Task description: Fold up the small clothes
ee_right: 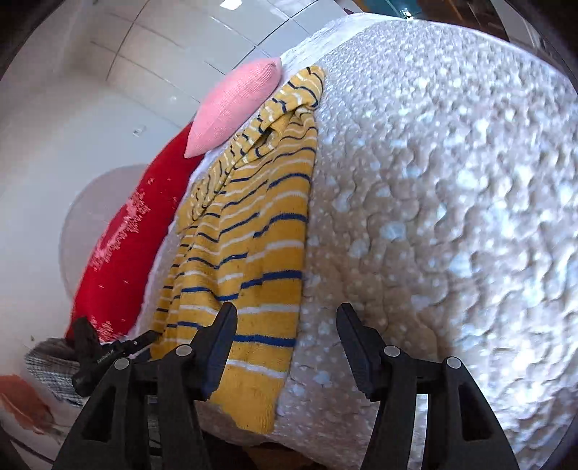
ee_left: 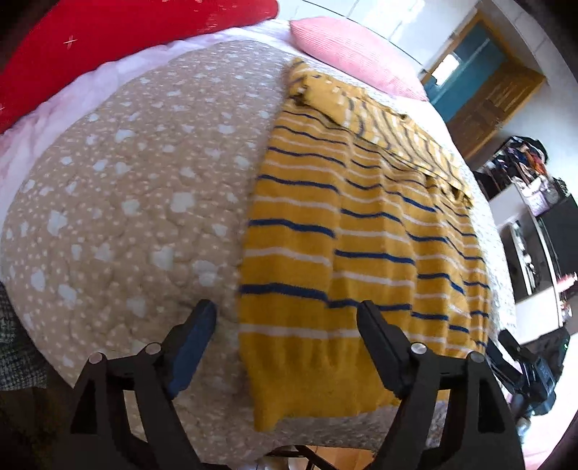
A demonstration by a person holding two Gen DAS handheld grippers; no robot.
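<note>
sweater (ee_left: 346, 231): flat on bed (ee_left: 144, 180), part-folded lengthwise
left gripper (ee_left: 287, 347): spread, empty
right gripper (ee_right: 287, 347): spread, empty
tip: pinch both hem corners evenly

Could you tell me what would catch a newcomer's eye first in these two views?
The yellow striped garment lies partly folded along a beige spotted quilt. Beyond it sit a pink cushion and a red pillow. Both the left gripper and right gripper are open, holding nothing.
</note>
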